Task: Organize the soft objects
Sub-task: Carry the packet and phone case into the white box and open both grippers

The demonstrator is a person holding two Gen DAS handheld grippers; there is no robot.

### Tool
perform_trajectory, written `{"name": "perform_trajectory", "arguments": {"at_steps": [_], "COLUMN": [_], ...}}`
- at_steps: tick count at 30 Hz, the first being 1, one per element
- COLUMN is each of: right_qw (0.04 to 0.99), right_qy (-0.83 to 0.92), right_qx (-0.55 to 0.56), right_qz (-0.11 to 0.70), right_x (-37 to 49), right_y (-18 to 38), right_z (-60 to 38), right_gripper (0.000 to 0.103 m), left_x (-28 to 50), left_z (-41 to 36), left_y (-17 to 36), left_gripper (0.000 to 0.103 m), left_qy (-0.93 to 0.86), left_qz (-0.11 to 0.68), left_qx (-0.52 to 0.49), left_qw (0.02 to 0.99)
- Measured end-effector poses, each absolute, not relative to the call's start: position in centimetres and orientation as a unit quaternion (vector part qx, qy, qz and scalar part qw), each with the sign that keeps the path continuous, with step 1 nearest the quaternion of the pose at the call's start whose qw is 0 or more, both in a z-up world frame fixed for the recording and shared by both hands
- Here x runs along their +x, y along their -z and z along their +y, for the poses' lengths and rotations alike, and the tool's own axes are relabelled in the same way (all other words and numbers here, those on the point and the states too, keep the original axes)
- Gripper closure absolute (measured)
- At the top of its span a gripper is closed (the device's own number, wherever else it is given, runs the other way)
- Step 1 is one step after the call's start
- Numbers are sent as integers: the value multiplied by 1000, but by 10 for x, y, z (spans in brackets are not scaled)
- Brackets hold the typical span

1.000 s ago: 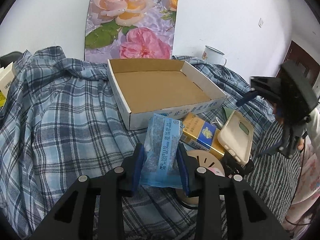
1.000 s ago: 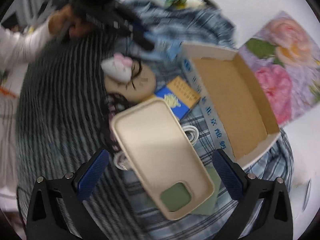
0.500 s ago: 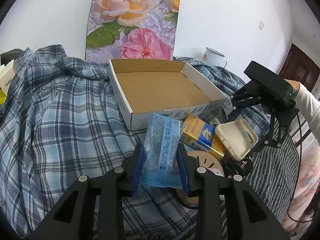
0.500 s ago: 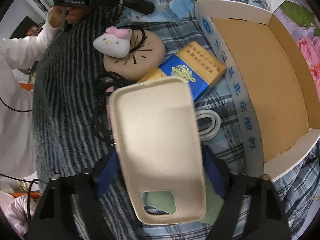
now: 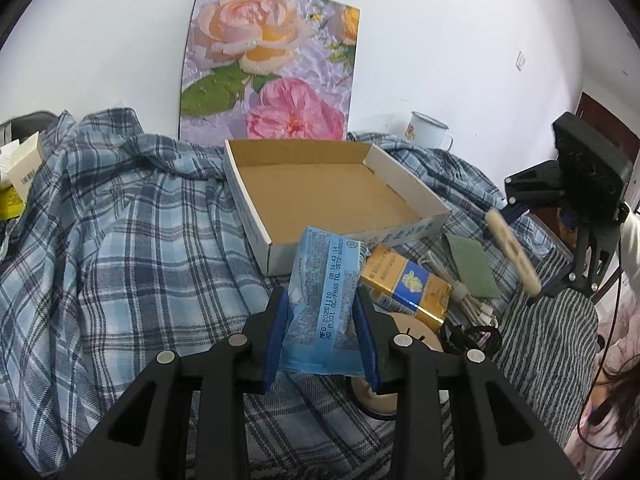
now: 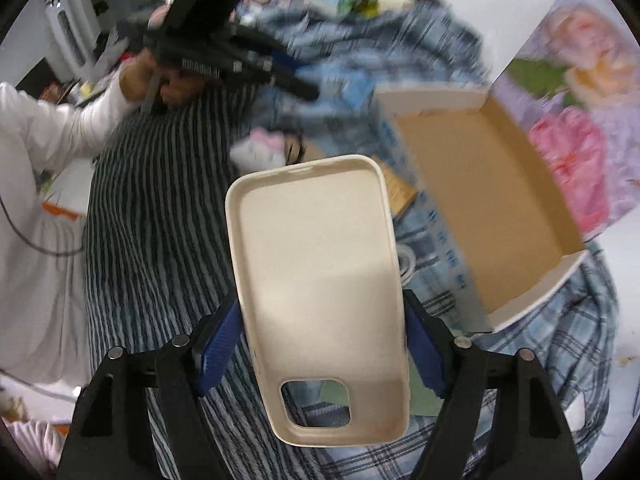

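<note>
Checked L to R. Far L, plaid cloth [image 5: 120, 248] covered the table; small boxes [image 5: 18, 176] sat at its edge. L gripper [image 5: 320, 332] had its fingers [image 5: 275, 332] pinching a blue soft packet [image 5: 326, 300], held just short of the near wall of the open cardboard box [image 5: 320, 200]; packet not yet inside, box bare. Behind box, a floral panel [image 5: 268, 64] leaned on the wall, enamel mug [image 5: 428, 130] to its R. Just R of the packet, on the cloth: gold-and-blue carton [image 5: 408, 284], coiled white cable [image 5: 460, 292], green pad [image 5: 472, 264], round tan item [image 5: 416, 332] partly hidden. Striped cloth [image 5: 552, 336] further R. R gripper [image 6: 320, 344] had just been closing, its fingers [image 6: 218, 348] pinching the long edges of a cream phone case [image 6: 320, 288], lifted clear of the clutter, box to its R; R view blurred, approx. only. Risks, as judged: case is flexible and gripped near the camera-cutout end, so it could bow and slip out if swung fast; both grippers head for the same box, so collision poss. at its near wall; packet film is slick, may slide through the fingers; a low approach could snag the box wall and shove the box across the loose cloth.
</note>
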State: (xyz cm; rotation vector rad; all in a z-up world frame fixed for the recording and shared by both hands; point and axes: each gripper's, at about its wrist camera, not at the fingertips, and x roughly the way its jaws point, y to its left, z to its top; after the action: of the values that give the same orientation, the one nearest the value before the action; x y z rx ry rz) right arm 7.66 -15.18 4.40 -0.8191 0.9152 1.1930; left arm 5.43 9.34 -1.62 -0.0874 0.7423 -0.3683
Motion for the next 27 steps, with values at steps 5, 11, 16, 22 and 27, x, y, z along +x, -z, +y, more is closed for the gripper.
{"name": "perform_trajectory", "arguments": {"at_steps": [5,11,16,22,27], "right_qw": [747,810,847,882,906], "right_qy": [-489,-426,-386,-341,-320], "right_qx": [-313,-281,-263,-233,-196], "right_qz": [323,289,255,225,197], "right_x": [69,77,78,87,92], "right_y": [-62,-55,-76,-101,-132], "right_z": [-153,-128,-136,-140,-141], "right_gripper": [28,28,28,28,28], "left_x": [50,43,39,39,45], "left_z": [96,97,96,85,77], "left_y": [8,-11,-39,-84,-113], "left_gripper": [68,68,68,68,68], "left_qy": [180,165,158,150,143], "left_qz": [341,311,286,241,212], "left_qx": [-46,-41,-39,-14,-13], "left_qw": [922,935,944,959,967]}}
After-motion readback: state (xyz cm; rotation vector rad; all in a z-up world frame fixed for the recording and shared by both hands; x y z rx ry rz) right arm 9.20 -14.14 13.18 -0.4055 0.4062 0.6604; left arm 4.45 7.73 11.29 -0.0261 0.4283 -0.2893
